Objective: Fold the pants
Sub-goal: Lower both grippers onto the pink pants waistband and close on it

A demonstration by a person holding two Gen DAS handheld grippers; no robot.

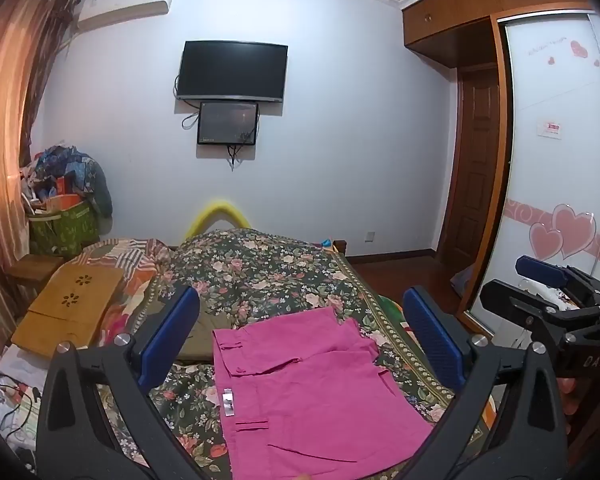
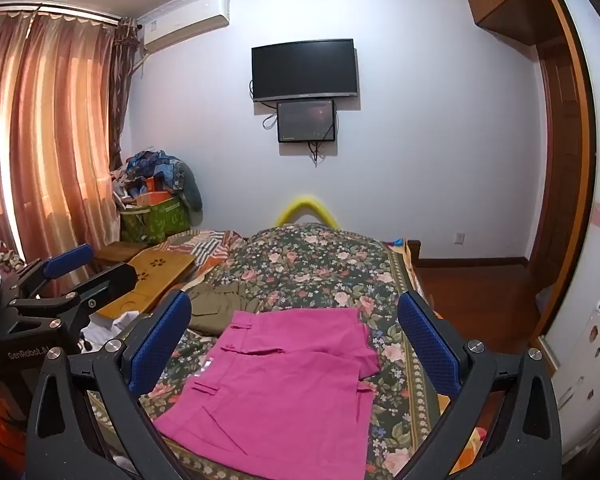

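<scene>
The pink pants [image 1: 316, 392] lie folded on the floral bed [image 1: 260, 268]; the left gripper [image 1: 300, 344] and right gripper [image 2: 294, 344] hover above them, jaws wide, holding nothing.

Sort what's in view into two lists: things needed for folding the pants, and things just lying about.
For the job:
pink pants, lying on the floral bedspread
left gripper, open
right gripper, open

Lying about:
olive garment
wooden lap tray
green bag of clutter
wall TV
curtains
</scene>
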